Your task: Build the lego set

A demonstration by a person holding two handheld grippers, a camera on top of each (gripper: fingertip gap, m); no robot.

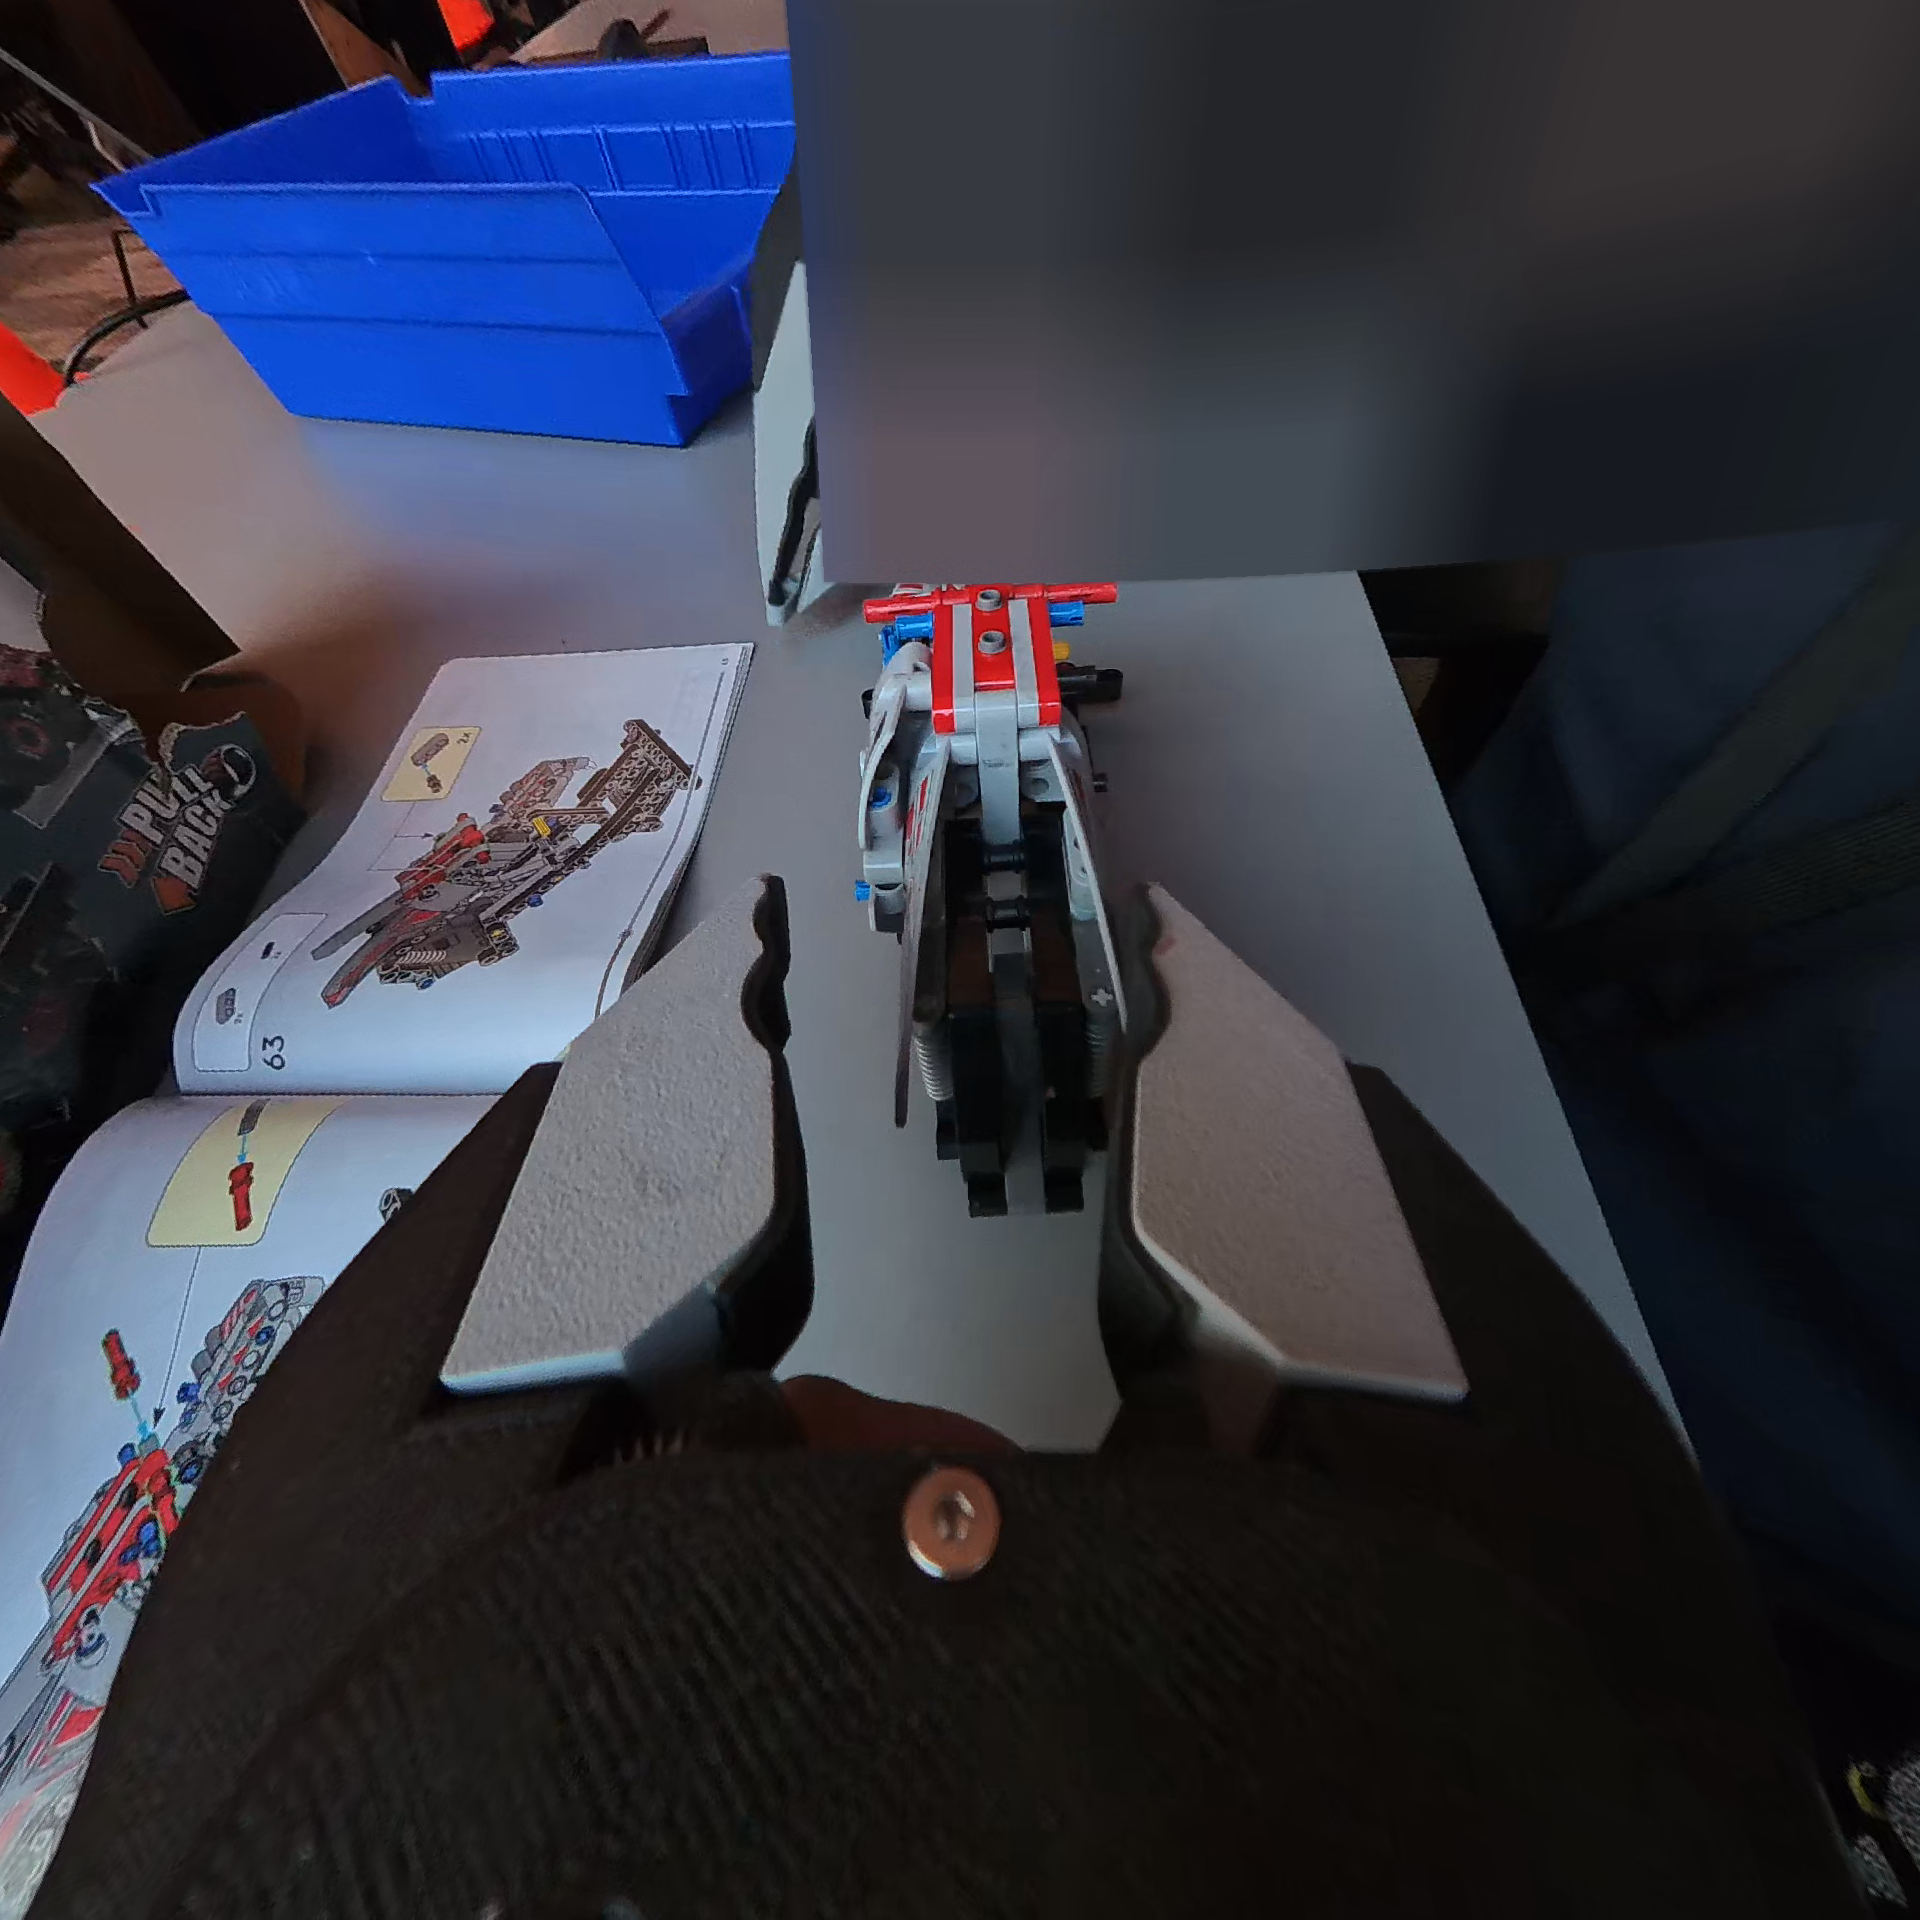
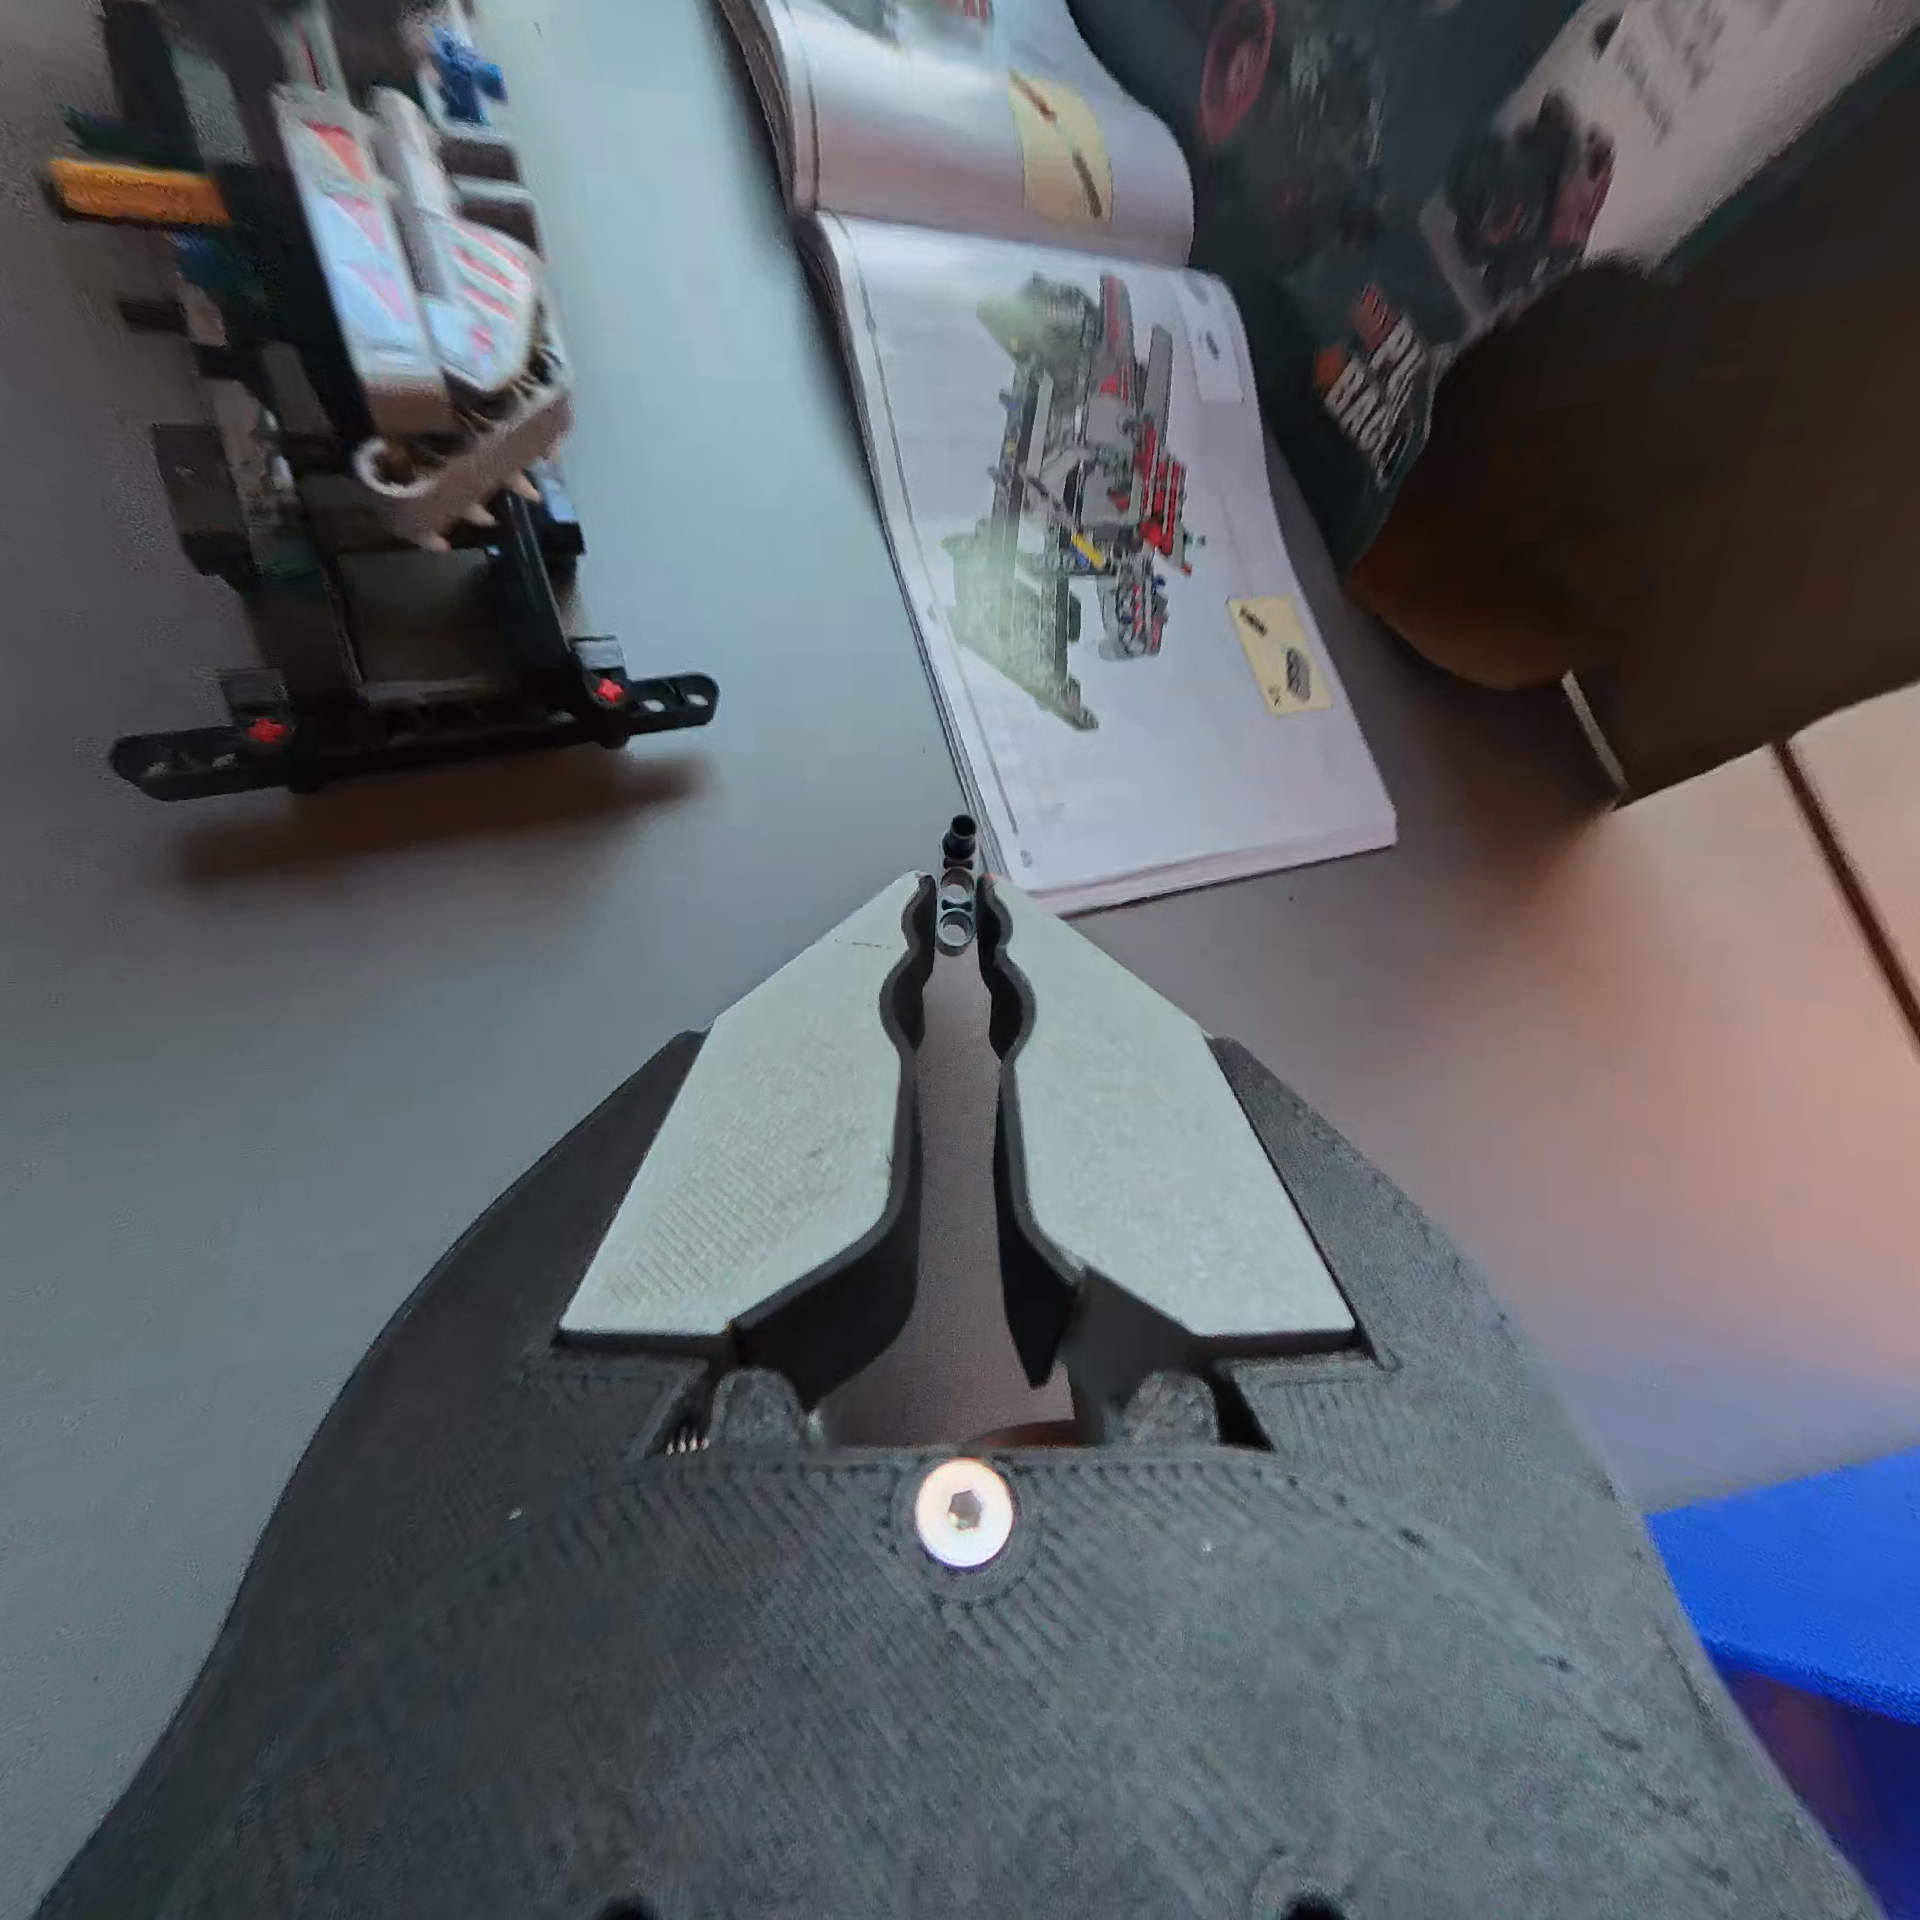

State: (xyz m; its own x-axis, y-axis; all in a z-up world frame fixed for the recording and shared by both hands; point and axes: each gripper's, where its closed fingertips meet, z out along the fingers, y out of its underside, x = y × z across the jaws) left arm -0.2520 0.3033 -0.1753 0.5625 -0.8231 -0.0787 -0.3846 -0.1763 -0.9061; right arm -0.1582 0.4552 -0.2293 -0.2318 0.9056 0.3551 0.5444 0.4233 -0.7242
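A partly built lego vehicle (image 1: 987, 883), grey, red and black, lies lengthwise on the grey table (image 1: 520, 540). My left gripper (image 1: 961, 899) is open, its fingers on either side of the model's near end; whether they touch it I cannot tell. In the right wrist view the same model (image 2: 353, 447) sits blurred at the upper left. My right gripper (image 2: 956, 894) is shut on a small dark grey lego connector piece (image 2: 956, 899) with a black pin sticking out of its far end, held above the table near the booklet's corner.
An open instruction booklet (image 1: 468, 883) lies left of the model; it also shows in the right wrist view (image 2: 1122, 540). The dark lego box (image 1: 125, 831) is beyond it. A blue plastic bin (image 1: 468, 260) stands at the back left. The table edge (image 1: 1475, 831) runs along the right. Left tips to right tips: about 20 centimeters.
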